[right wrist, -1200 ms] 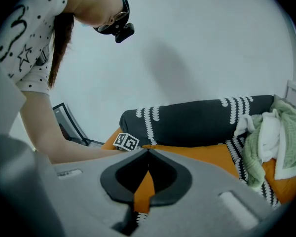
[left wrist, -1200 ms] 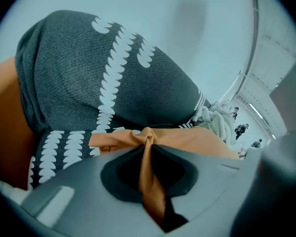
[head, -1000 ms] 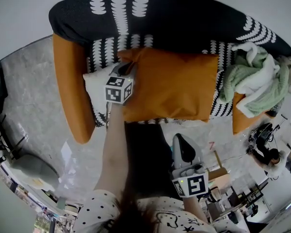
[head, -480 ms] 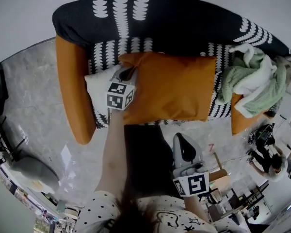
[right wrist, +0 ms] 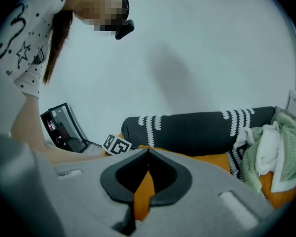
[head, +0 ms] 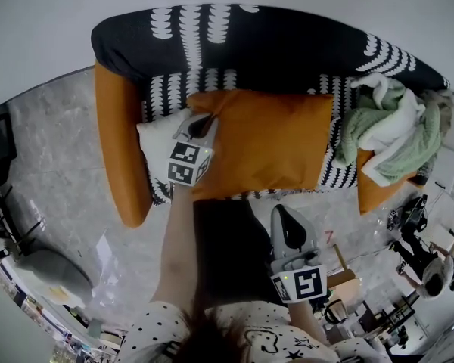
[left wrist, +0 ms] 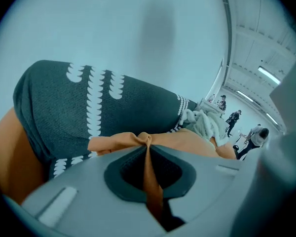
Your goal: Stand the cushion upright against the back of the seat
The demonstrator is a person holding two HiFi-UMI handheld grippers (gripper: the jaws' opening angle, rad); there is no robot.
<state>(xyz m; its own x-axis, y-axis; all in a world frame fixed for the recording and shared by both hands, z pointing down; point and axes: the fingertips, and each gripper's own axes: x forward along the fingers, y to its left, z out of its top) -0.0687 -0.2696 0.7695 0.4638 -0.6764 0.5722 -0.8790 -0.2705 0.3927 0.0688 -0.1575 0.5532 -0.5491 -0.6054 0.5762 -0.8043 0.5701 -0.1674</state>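
Observation:
An orange cushion (head: 268,142) lies on the seat of a sofa, its far edge near the black-and-white patterned back (head: 272,48). My left gripper (head: 204,121) is shut on the cushion's far left corner. In the left gripper view a fold of orange fabric (left wrist: 149,181) is pinched between the closed jaws of this gripper (left wrist: 147,141), and the cushion (left wrist: 187,139) stretches away to the right. My right gripper (head: 286,218) hangs in front of the sofa near the person's body. In its own view the right gripper (right wrist: 148,152) has its jaw tips together and holds nothing.
A white cushion (head: 157,138) sits under the orange one at the seat's left end. A green and white blanket (head: 386,127) is heaped at the right end. Orange armrests (head: 117,150) close both sides. The floor in front is grey stone.
My left gripper has risen with the cushion's corner, tipping its left edge up off the seat. The right gripper has hardly moved.

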